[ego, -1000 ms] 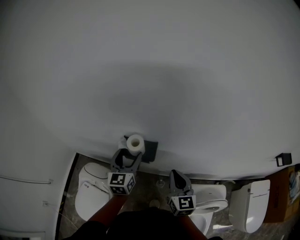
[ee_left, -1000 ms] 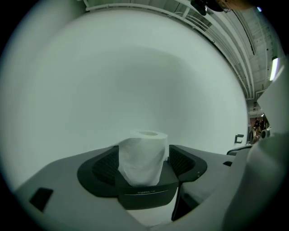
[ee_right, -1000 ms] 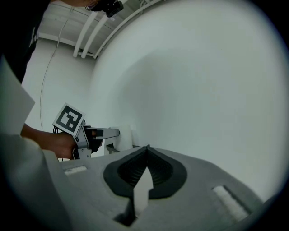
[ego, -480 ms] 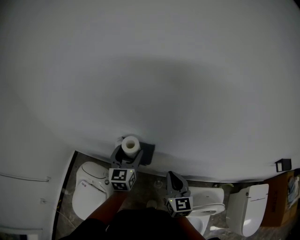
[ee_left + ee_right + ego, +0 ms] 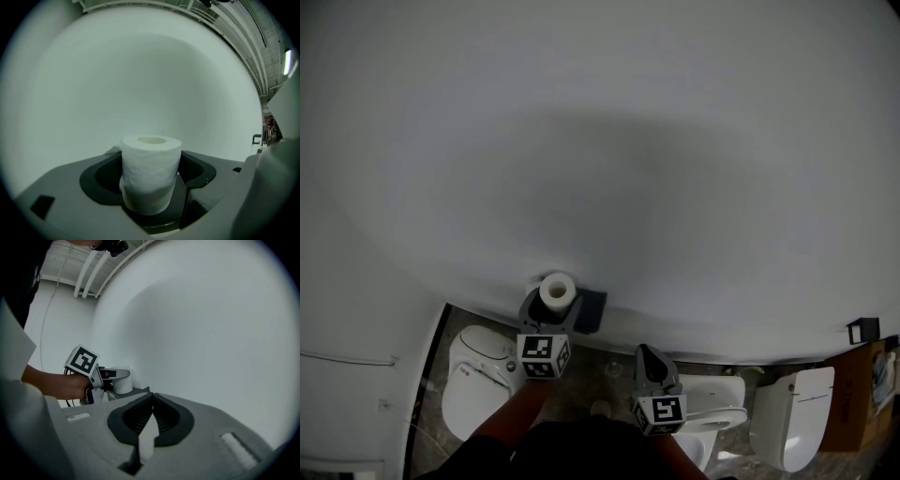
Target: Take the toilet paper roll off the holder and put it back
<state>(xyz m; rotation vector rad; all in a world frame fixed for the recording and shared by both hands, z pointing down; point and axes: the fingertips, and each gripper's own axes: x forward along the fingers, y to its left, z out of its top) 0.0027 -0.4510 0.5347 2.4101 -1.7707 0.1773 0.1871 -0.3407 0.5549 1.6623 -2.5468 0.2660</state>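
While left fingers (image 5: pixel 99 180) stood wide, having just been opening, toilet paper roll (image 5: pixel 151 173) stood upright between them on holder (image 5: pixel 592 309), axis vertical, pads apparently not pressing. Right fingers (image 5: pixel 135 420) shut, empty, well back; left nearer.

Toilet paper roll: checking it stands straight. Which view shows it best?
The left gripper view: the toilet paper roll stands upright between the jaws of the left gripper, which have just been opening. The head view shows it small from above; the right gripper view, only a small part beside that gripper.
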